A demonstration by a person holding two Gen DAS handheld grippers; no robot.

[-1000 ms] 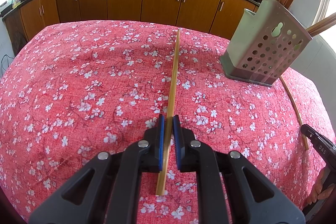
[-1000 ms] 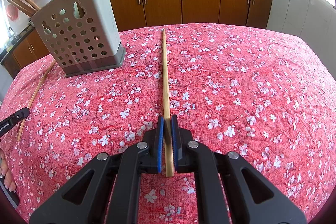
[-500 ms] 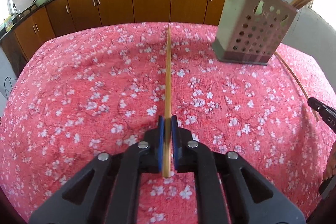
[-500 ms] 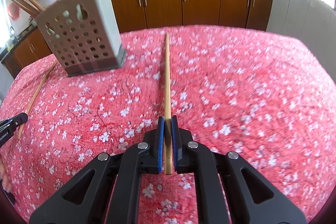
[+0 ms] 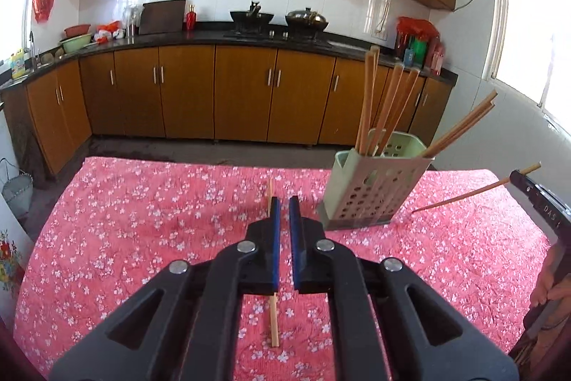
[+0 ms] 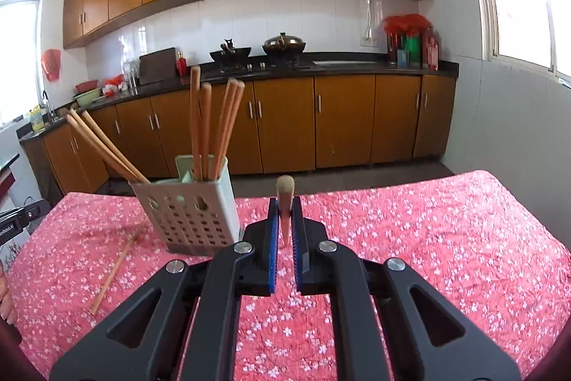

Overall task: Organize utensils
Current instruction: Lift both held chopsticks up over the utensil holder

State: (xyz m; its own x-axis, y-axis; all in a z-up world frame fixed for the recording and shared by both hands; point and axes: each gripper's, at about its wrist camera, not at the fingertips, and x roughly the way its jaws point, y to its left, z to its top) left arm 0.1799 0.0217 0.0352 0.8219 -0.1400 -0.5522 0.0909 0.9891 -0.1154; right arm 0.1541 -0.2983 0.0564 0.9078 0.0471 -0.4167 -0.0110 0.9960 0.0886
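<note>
Black left gripper (image 5: 282,213), blue-lined jaws, silver screws.

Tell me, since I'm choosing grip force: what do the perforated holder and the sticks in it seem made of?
The pale green perforated utensil holder looks like matte moulded plastic: thin even walls, punched holes. The long tan chopsticks standing in it look like unvarnished wood or bamboo: dull, warm-toned, no shine.

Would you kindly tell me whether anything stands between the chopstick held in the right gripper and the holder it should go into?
Nothing visible does. The chopstick in the right gripper is just right of the holder in the right wrist view, with only open space between. The standing chopsticks already crowd the holder's opening.
</note>
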